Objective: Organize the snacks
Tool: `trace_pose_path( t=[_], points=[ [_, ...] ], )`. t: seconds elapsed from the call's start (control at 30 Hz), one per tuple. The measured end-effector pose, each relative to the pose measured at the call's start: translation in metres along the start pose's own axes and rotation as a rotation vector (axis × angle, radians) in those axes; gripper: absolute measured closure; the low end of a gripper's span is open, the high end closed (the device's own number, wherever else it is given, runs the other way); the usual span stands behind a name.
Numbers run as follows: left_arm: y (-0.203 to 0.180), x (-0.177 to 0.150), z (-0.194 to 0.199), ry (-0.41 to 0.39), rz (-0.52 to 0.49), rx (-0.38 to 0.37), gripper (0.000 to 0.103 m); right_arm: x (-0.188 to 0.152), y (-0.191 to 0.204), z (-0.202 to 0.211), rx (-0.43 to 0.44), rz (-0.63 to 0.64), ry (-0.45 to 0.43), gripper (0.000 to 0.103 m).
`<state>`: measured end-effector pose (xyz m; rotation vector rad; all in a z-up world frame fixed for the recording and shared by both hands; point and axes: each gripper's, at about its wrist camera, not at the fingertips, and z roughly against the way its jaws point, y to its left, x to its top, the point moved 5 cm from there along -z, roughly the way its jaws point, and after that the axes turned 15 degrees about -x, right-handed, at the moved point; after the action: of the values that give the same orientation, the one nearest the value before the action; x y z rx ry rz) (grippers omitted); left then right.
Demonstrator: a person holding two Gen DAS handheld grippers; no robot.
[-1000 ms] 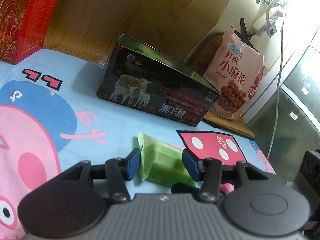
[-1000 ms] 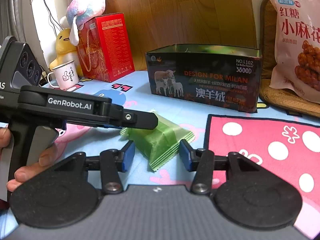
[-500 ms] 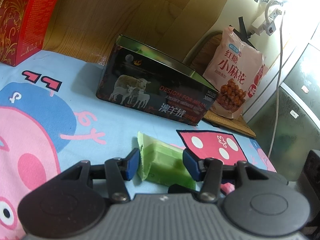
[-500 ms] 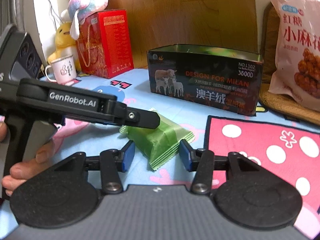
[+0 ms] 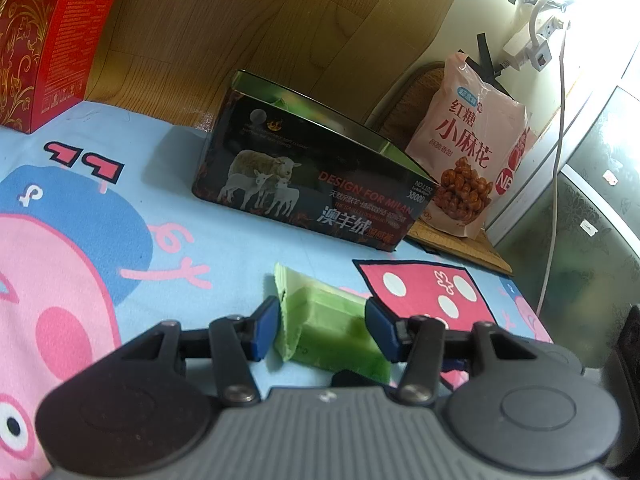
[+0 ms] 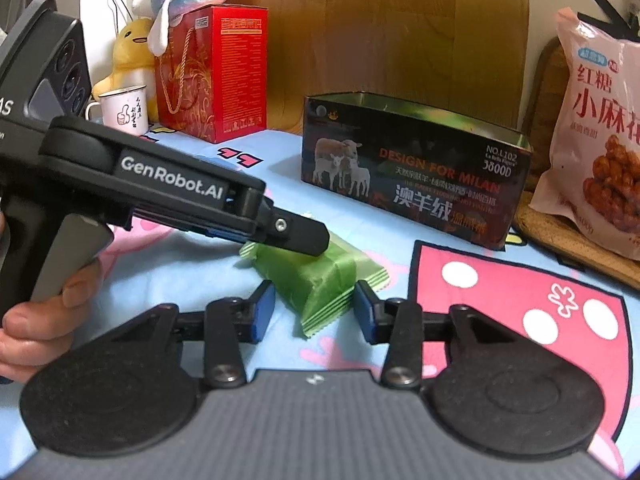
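We are reaching both open tongs, left tongs point(image 5: 322, 330) and right tongs point(image 6: 314, 308), around the green snack point(image 6: 316, 276). Next we are probably squeezing one pair, then lifting it into the tin point(image 6: 416, 172) ahead.

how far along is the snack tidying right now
Early. A hint of green shows inside the tin, maybe one snack already in. In hand: the green packet lies on the cloth between both open grippers, left and right, ungrasped. Left: grasping it, tinning it, and perhaps the pink bag.
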<state>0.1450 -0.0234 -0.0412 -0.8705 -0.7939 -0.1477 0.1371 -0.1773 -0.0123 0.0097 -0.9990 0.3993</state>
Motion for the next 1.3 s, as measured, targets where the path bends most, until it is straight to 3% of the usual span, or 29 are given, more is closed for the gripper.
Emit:
trace_pose_path(
  t=[0.27,0.53,0.77,0.9,1.1,1.3],
  points=[
    [0.000,0.000,0.000,-0.001,0.000,0.000,0.055,0.000,-0.008,-0.003,0.038,-0.061,0.020,0.054],
    [0.000,-0.001,0.000,-0.002,-0.004,0.000,0.056,0.000,-0.002,-0.001,0.015,-0.028,0.011,0.055],
    [-0.001,0.001,0.004,-0.015,-0.006,-0.006,0.058,0.001,-0.001,0.005,-0.023,0.006,-0.037,0.081],
    [-0.010,0.008,0.013,-0.049,-0.022,-0.023,0.058,0.005,-0.007,0.013,-0.028,-0.040,-0.098,0.083],
    [-0.036,0.049,0.021,-0.117,-0.105,-0.050,0.058,0.037,-0.014,0.034,-0.098,-0.025,-0.284,0.083],
    [-0.048,0.111,-0.009,-0.150,-0.221,-0.003,0.057,0.088,-0.042,0.006,-0.181,-0.026,-0.372,0.082]
  ],
)
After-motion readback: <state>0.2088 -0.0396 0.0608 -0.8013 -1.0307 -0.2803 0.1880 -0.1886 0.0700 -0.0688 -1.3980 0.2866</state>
